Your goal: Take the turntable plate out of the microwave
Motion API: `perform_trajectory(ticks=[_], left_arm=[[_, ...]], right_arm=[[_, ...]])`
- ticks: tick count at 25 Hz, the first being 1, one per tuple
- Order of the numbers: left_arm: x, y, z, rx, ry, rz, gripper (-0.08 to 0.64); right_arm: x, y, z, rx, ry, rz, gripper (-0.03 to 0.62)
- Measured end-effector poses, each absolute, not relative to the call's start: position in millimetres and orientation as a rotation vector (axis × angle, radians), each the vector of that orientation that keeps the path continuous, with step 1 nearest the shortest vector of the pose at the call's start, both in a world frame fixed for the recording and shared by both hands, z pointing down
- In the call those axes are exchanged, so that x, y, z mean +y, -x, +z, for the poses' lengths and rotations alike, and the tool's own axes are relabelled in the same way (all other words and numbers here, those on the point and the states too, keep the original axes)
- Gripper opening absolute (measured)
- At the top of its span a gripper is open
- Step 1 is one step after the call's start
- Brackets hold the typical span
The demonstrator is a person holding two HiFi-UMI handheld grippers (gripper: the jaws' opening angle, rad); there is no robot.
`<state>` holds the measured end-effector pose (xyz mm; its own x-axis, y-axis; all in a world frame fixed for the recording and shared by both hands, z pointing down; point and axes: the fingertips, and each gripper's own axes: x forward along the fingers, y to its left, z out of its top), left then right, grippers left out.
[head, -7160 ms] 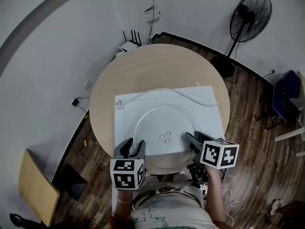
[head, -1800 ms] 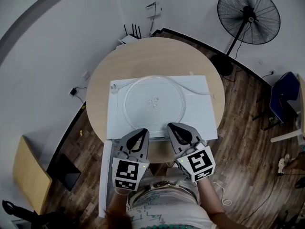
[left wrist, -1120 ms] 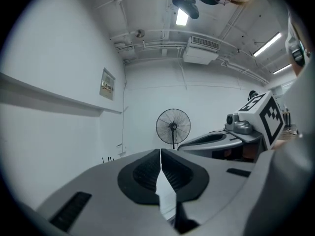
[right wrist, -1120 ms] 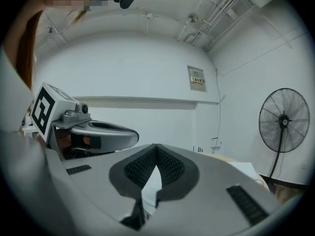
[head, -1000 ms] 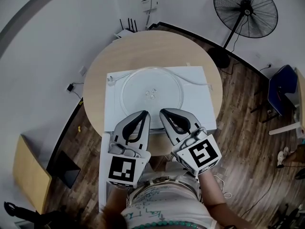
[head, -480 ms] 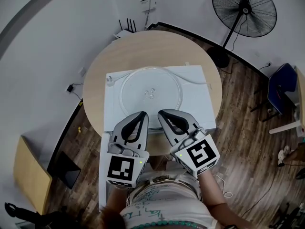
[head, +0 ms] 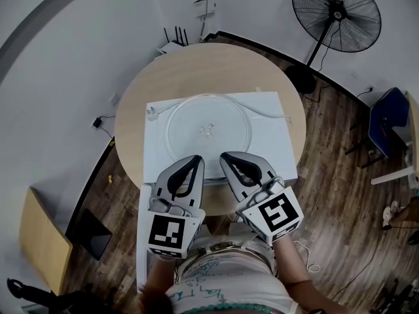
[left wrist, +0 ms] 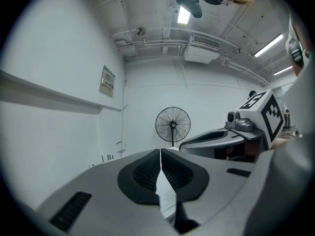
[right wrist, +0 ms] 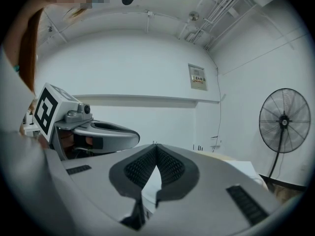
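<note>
The clear glass turntable plate [head: 208, 131] lies flat on top of the white microwave [head: 278, 150], which stands on a round wooden table [head: 209, 67]. My left gripper [head: 196, 158] and right gripper [head: 226, 156] hover side by side just short of the plate's near rim, touching nothing. Both are shut and empty. In the left gripper view the left gripper [left wrist: 161, 150] shows its jaws pressed together; the right gripper [right wrist: 156, 144] shows the same in its own view.
A white cable [head: 262, 110] runs across the microwave's top behind the plate. The microwave's open door [head: 141, 241] hangs out at the near left. A standing fan [head: 336, 12] is on the floor at the far right, a blue chair [head: 386, 126] further right.
In the earliest frame both grippers were at the plate's near rim as it overhung the microwave's front. It now lies further back, released, with the grippers drawn away. Nothing moved over the last second.
</note>
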<state>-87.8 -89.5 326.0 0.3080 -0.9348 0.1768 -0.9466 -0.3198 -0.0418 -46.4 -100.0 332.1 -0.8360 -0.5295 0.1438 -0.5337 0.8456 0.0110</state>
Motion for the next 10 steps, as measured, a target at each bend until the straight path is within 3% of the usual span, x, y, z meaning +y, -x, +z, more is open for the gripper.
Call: perform_trajectory(ticks=[10], left_arm=[[-97.3,89.1,330.1,-1.798,-2.478,0.265,0.018]], right_arm=[[-107.4,45.1,334.6,-2.867,-0.835,0.033,-0.009]])
